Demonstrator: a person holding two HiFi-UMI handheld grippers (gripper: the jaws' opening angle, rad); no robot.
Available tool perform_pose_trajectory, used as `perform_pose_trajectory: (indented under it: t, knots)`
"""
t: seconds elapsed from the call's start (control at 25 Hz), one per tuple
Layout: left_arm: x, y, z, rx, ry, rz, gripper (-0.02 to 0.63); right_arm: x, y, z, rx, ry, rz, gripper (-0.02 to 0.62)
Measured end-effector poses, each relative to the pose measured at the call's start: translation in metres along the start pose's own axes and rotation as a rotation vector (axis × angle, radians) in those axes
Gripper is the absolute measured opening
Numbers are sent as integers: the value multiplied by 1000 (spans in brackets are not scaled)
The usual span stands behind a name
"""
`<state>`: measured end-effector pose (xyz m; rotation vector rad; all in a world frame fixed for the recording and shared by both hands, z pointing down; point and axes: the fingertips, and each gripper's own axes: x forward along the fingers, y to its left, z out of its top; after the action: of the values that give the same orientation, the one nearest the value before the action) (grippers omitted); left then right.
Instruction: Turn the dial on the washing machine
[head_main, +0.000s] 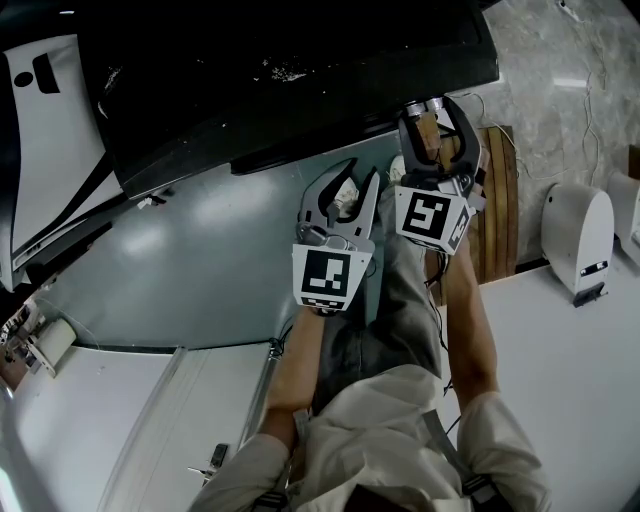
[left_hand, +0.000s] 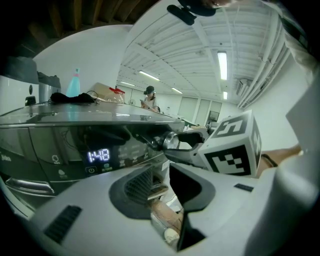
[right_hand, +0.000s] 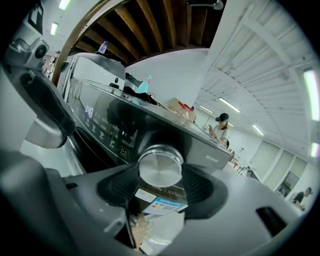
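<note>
The washing machine has a black control panel (head_main: 290, 70) above a grey-green door (head_main: 200, 260). Its round silver dial (right_hand: 160, 167) sits at the panel's right end. My right gripper (right_hand: 160, 172) is shut on the dial, with a ribbed pad against each side. The head view shows that same right gripper (head_main: 437, 112) raised to the panel's lower edge. My left gripper (head_main: 347, 192) hangs lower, in front of the door, open and holding nothing. The left gripper (left_hand: 161, 186) faces the panel, whose display (left_hand: 98, 155) reads 1:48. From there the dial (left_hand: 170, 141) shows in the right gripper's jaws.
A blue bottle (left_hand: 73, 86) and a dark cloth (left_hand: 70, 98) lie on top of the machine. A white appliance (head_main: 578, 235) and a wooden slatted board (head_main: 497, 200) stand to the right. Another white unit (head_main: 45, 140) is at the left. A person (left_hand: 149, 97) stands far off.
</note>
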<state>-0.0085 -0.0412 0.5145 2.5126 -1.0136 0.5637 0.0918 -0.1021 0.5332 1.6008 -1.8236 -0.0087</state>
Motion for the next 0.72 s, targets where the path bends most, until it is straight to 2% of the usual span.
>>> perform_pose_trajectory:
  t: [0.72]
  knots:
    - [-2,3,2,-11,-13,10,110,1,-1,1,283,-33,109,272]
